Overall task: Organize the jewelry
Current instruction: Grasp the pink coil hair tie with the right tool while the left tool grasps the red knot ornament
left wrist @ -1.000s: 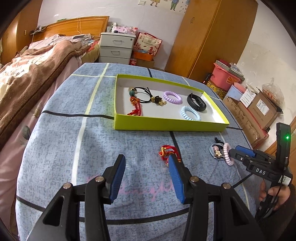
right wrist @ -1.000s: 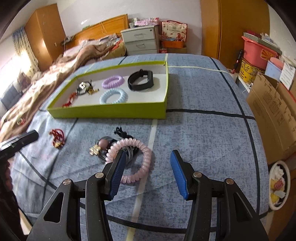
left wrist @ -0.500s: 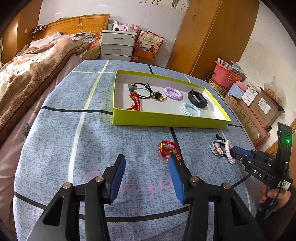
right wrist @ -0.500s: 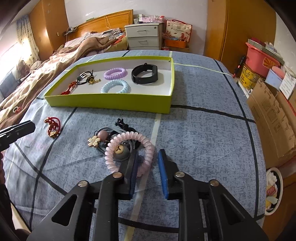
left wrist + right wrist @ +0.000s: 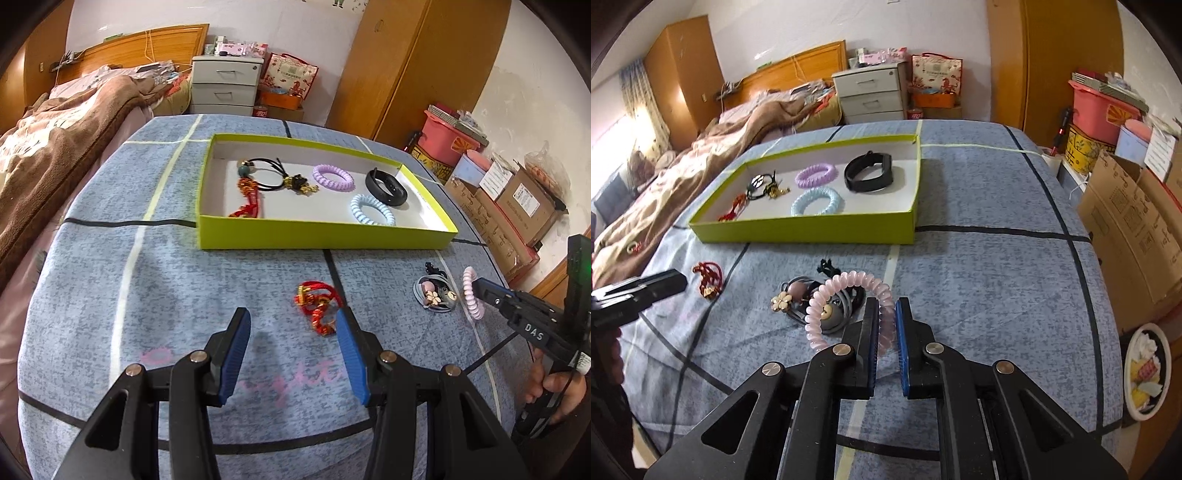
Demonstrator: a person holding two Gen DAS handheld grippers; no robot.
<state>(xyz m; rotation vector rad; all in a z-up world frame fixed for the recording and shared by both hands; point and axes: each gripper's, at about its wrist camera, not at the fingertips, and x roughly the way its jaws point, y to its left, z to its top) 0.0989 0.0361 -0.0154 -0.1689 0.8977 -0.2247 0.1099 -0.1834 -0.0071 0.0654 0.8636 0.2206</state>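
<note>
My right gripper [image 5: 886, 306] is shut on the near rim of a pink spiral hair tie [image 5: 849, 278], its jaws closing tight. The tie stands tilted up on edge over a pile of grey hair ties with a flower charm [image 5: 798, 295]. In the left wrist view the same pink spiral hair tie [image 5: 469, 291] sits upright at the right gripper [image 5: 478, 286] tip. My left gripper [image 5: 291, 314] hangs open just short of a red knotted bracelet [image 5: 317, 306], holding nothing. The green box [image 5: 325, 234] holds a purple coil, a blue coil, a black band and beaded ties.
A bed with a brown blanket [image 5: 55, 147] runs along the left of the blue checked cloth. Cardboard boxes [image 5: 1137, 229] and a pink bin [image 5: 1097, 107] stand at the right edge. A plate [image 5: 1145, 373] lies on the floor. White drawers [image 5: 225, 85] stand behind.
My right gripper went from wide open to shut on the pink spiral hair tie, which has tipped up off the pile. The left gripper has stayed open near the red bracelet.
</note>
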